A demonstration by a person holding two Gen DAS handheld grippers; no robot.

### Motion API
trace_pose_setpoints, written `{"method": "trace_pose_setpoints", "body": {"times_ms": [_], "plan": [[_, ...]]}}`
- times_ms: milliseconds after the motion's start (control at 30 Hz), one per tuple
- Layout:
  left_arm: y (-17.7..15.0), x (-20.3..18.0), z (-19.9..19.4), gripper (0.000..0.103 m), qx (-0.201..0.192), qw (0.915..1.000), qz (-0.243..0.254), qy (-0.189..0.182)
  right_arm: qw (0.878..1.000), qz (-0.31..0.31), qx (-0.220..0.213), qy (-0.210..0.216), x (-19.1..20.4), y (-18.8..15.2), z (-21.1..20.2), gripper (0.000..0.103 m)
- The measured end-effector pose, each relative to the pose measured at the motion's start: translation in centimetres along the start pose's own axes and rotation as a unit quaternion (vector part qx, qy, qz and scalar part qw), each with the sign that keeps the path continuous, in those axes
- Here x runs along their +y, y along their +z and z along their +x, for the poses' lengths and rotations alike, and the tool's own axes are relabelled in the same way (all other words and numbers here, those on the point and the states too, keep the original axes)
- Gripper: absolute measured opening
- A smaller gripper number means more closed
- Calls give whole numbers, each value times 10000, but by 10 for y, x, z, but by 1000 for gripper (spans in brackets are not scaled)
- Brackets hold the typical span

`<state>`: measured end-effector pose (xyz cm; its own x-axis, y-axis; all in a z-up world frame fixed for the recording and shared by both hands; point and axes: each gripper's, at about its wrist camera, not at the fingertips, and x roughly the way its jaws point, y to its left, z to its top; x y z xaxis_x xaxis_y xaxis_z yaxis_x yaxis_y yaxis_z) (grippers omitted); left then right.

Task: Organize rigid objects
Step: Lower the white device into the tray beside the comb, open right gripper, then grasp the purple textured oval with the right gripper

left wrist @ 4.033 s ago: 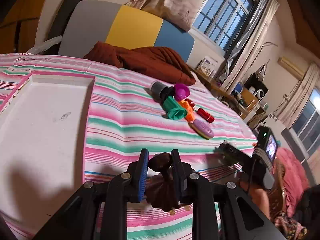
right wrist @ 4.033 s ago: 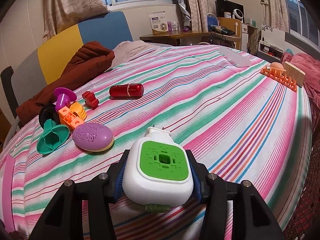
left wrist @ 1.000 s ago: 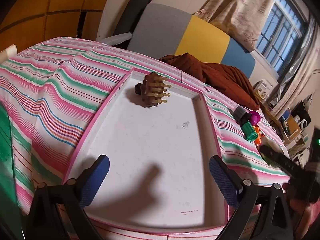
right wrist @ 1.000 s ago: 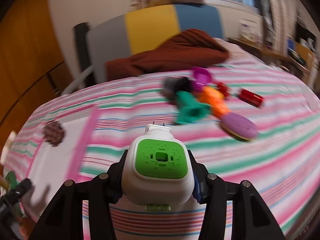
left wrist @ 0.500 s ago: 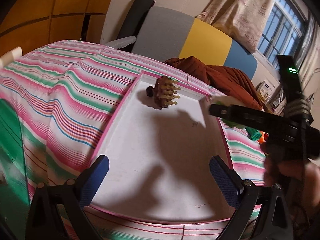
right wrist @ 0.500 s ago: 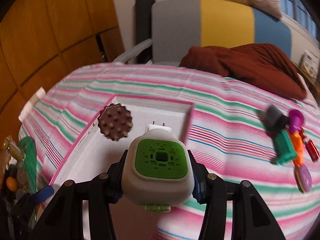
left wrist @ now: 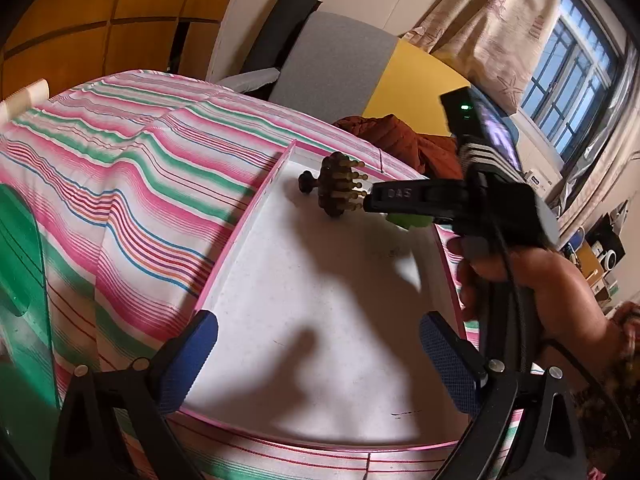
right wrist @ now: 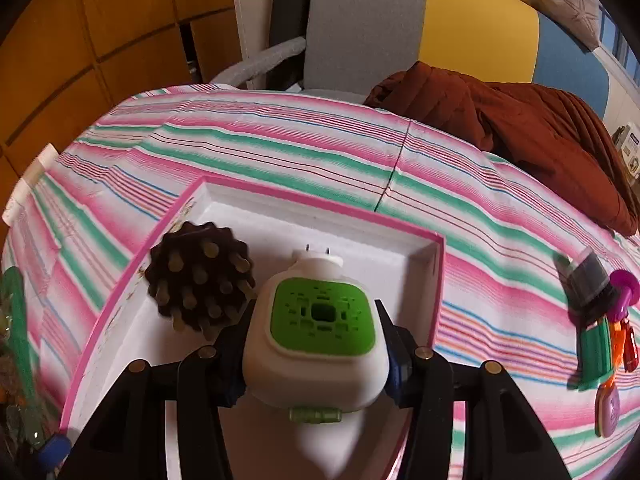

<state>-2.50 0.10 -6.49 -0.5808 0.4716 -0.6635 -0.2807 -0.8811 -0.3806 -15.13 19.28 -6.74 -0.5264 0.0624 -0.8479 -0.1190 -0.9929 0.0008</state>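
A white tray with a pink rim [left wrist: 248, 220] [right wrist: 312, 200] lies on the striped bed. A brown wooden massage brush [left wrist: 340, 190] [right wrist: 200, 280] lies on its side in the tray's far left corner. My right gripper [right wrist: 316, 340] is shut on a white and green plug-in device [right wrist: 320, 320] and holds it over the tray, right next to the brush. The right gripper also shows in the left wrist view [left wrist: 404, 200], with a bit of green [left wrist: 408, 222] under it. My left gripper [left wrist: 316, 356] is open and empty above the tray's near end.
Several small toys [right wrist: 596, 320] lie in a cluster on the bed to the right of the tray. A brown jacket [right wrist: 520, 120] lies at the back by the grey, yellow and blue headboard [right wrist: 420, 28]. A green object [left wrist: 20, 272] stands at the bed's left edge.
My right gripper has carried the plug-in device from over the bed to above the tray, close beside the brush. My left gripper stays open and has drawn back a little.
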Motion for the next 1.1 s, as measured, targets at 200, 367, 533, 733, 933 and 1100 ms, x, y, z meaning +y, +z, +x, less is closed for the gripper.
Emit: {"method": "trace_pose_setpoints", "body": {"times_ms": [200, 367, 533, 733, 933, 1100], "plan": [[-1, 1, -1, 102, 6, 10000, -49, -2, 9998, -111, -154, -90, -1, 9, -1, 56], [-3, 1, 0, 102, 47, 9999, -95, -15, 9979, 208, -597, 123, -21, 6, -32, 58], [-6, -8, 1, 102, 89, 9999, -13, -79, 9959, 200, -880, -93, -45, -11, -65, 61], [-11, -25, -3, 102, 70, 9996, 198, -193, 9946, 36, -894, -525, -73, -41, -89, 62], [-16, -39, -8, 102, 8, 9989, 347, -325, 9947, 151, -596, -818, -110, -78, -93, 62], [-25, -50, -8, 102, 145, 9982, 388, -427, 9935, 197, -377, -1055, -137, -105, -94, 62]]}}
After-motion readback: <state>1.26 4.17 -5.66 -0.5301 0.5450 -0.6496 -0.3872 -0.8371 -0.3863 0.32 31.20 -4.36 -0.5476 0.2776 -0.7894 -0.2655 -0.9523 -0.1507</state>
